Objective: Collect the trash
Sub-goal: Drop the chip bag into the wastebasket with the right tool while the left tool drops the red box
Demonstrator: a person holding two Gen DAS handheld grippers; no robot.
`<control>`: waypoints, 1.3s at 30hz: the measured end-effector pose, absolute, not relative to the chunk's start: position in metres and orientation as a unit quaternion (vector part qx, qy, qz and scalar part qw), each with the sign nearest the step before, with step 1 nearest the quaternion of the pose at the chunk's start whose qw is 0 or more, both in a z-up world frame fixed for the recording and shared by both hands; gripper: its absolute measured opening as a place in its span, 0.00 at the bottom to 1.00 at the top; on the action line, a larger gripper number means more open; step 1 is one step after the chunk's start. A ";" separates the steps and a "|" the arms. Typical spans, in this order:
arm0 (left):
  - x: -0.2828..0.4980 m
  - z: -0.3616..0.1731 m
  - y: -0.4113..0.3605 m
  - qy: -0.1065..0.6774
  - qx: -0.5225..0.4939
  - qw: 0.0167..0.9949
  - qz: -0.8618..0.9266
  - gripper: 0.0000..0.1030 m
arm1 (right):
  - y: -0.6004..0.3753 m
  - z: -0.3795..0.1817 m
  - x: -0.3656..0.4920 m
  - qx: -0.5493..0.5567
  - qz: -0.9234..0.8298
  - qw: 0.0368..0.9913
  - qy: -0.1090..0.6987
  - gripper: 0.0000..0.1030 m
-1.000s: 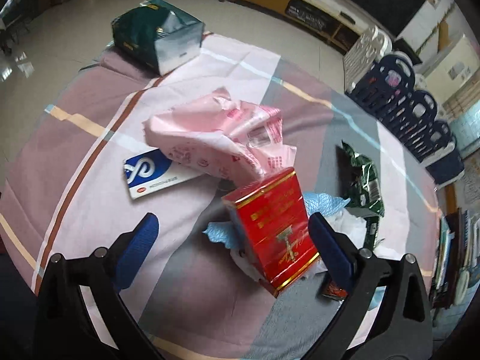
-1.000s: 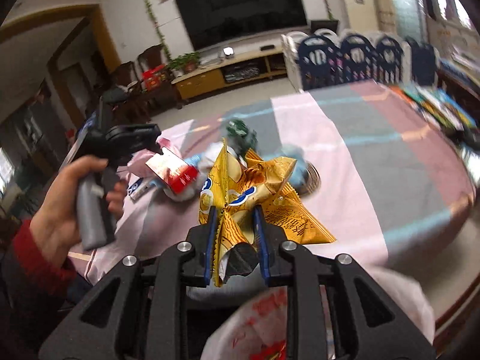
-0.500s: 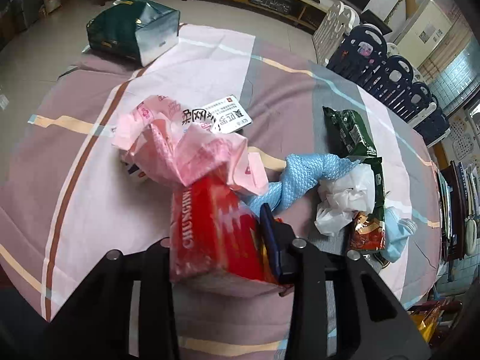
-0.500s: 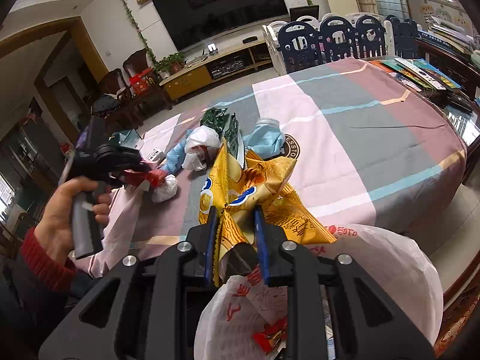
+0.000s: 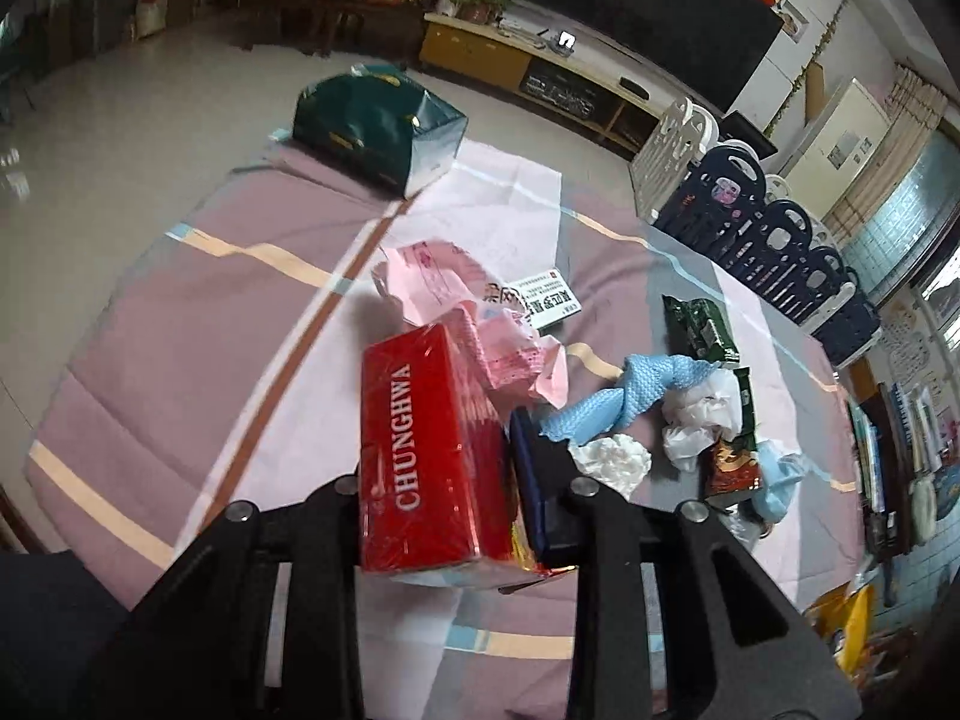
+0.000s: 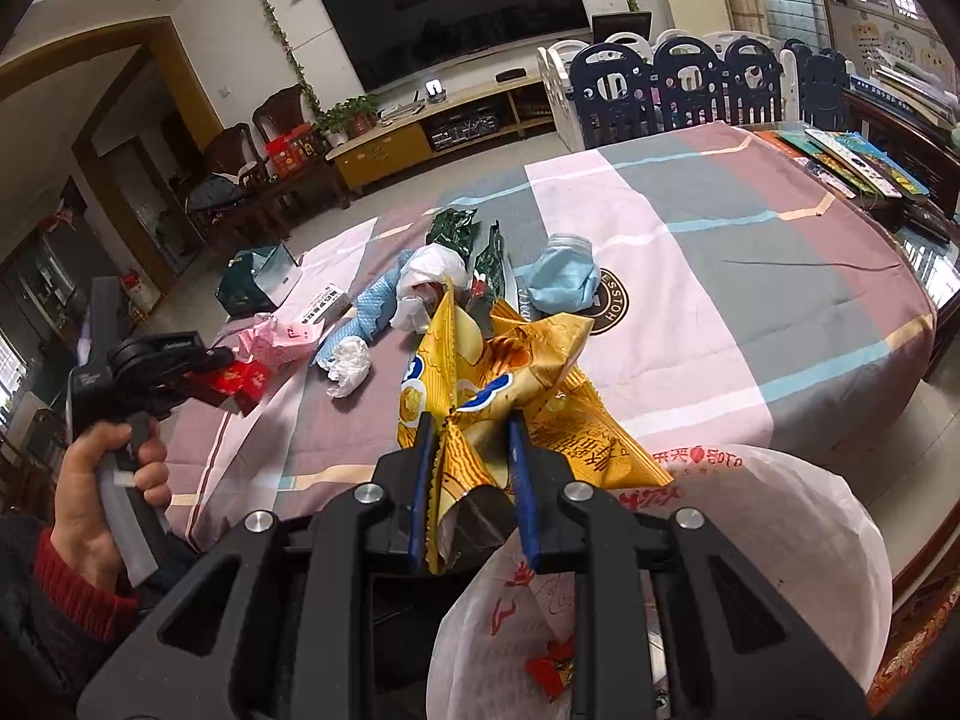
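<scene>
Two grippers are both gripping trash. The left gripper, whose jaws have just been closing, is clenching the red carton above the tablecloth. The right gripper is pinching a yellow snack wrapper just above the white bag, which is gaping at four o'clock in its view. Judging from this, the wrapper needs dropping in next, then the carton carrying over. Pink paper, a blue cloth, crumpled tissues and green packets are lying from twelve to three o'clock of the carton; nothing is blocking the bag.
</scene>
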State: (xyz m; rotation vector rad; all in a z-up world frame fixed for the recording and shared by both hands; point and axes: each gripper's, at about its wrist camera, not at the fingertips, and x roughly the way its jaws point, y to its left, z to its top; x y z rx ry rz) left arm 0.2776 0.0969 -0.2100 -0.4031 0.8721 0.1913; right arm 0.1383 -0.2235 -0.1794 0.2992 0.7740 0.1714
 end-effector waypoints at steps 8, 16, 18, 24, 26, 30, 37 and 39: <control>0.235 -0.154 0.046 0.355 -0.093 0.927 0.081 0.28 | -0.223 -0.157 0.125 0.127 0.070 0.922 0.358 0.24; 0.195 -0.110 0.010 0.297 -0.034 0.953 0.047 0.28 | -0.216 -0.138 0.112 0.117 0.072 0.930 0.342 0.24; 0.190 -0.103 0.005 0.289 -0.027 0.956 0.042 0.28 | -0.212 -0.135 0.110 0.111 0.077 0.930 0.340 0.24; 0.179 -0.095 -0.001 0.283 -0.021 0.958 0.032 0.28 | -0.206 -0.128 0.109 0.107 0.081 0.932 0.337 0.24; 0.174 -0.094 -0.005 0.283 -0.021 0.959 0.025 0.28 | -0.204 -0.126 0.108 0.104 0.083 0.932 0.338 0.24; 0.169 -0.095 -0.014 0.285 -0.017 0.958 0.007 0.28 | -0.203 -0.126 0.103 0.095 0.081 0.932 0.342 0.24; 0.159 -0.099 -0.039 0.293 -0.006 0.955 -0.035 0.28 | -0.231 -0.143 0.079 0.089 0.045 0.922 0.374 0.24; 0.156 -0.099 -0.046 0.296 -0.003 0.954 -0.047 0.28 | -0.248 -0.154 0.072 0.100 0.025 0.915 0.391 0.24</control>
